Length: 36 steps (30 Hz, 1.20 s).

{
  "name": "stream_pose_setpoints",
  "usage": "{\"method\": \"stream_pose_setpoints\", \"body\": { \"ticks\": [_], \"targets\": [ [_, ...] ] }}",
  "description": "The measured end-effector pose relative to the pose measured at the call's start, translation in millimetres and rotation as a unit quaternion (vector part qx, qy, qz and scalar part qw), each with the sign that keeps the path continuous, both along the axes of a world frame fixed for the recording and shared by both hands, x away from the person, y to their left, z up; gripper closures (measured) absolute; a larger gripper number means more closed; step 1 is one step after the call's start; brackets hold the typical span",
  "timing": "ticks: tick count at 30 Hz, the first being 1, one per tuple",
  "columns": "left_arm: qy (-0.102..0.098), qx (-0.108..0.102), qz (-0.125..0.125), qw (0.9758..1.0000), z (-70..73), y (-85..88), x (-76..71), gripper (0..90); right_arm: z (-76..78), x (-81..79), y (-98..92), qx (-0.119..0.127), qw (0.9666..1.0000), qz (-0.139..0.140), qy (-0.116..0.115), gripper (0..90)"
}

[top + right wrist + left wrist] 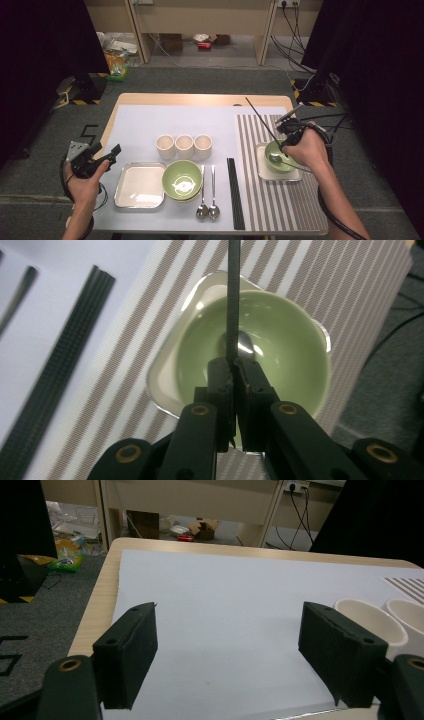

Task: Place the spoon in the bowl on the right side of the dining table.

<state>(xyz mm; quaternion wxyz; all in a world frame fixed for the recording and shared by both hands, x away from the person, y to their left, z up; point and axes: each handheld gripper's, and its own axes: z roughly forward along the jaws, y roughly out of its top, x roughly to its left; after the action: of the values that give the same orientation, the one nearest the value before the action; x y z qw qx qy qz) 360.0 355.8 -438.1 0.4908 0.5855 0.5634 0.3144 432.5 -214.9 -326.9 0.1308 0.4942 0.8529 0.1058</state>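
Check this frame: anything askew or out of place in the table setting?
Mostly tidy. The one oddity: the right gripper holds black chopsticks that stick up over the green bowl on the striped mat, not lying flat like the other chopsticks.

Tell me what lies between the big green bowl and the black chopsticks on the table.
Two metal spoons lie side by side between the green bowl and the black chopsticks, handles pointing away from the person. The high view shows it.
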Motion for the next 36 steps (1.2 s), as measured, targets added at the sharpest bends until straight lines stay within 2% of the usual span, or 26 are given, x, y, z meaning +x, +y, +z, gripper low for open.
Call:
{"method": "stream_pose_setpoints", "body": {
  "ticks": [4,9,10,11,19,25,30,36],
  "targets": [
    [0.001,0.001,0.001,1.0000,-0.3,0.0,-0.1,22.8,2.8,4.0,-8.0,-0.021,0.9995,0.020,-0.011,85.9],
    [0.001,0.003,0.003,1.0000,-0.7,0.7,-0.7,22.9,3.1,9.4,-18.4,-0.035,0.9982,0.040,-0.026,85.9],
    [0.001,0.002,0.004,1.0000,-0.9,1.0,-0.9,22.9,3.2,10.4,-21.2,-0.052,0.9974,0.039,-0.030,85.9],
    [0.001,0.002,0.005,1.0000,-1.1,1.3,-1.1,22.9,3.3,11.3,-23.0,-0.056,0.9970,0.043,-0.032,86.0],
    [0.002,0.004,0.011,0.9999,-2.0,3.6,-3.7,22.9,-1.6,20.5,-35.8,-0.053,0.9960,0.066,-0.028,85.9],
    [0.003,0.006,0.014,0.9999,-2.5,5.5,-5.8,23.0,-3.9,27.2,-42.3,-0.060,0.9941,0.084,-0.035,85.9],
    [0.003,0.005,0.018,0.9998,-2.5,6.9,-6.7,23.0,-6.1,32.4,-47.8,-0.066,0.9927,0.096,-0.029,85.9],
    [0.004,0.005,0.018,0.9998,-3.0,6.9,-6.6,23.0,-9.8,38.4,-54.6,-0.063,0.9915,0.111,-0.024,85.9]
  ]
}}
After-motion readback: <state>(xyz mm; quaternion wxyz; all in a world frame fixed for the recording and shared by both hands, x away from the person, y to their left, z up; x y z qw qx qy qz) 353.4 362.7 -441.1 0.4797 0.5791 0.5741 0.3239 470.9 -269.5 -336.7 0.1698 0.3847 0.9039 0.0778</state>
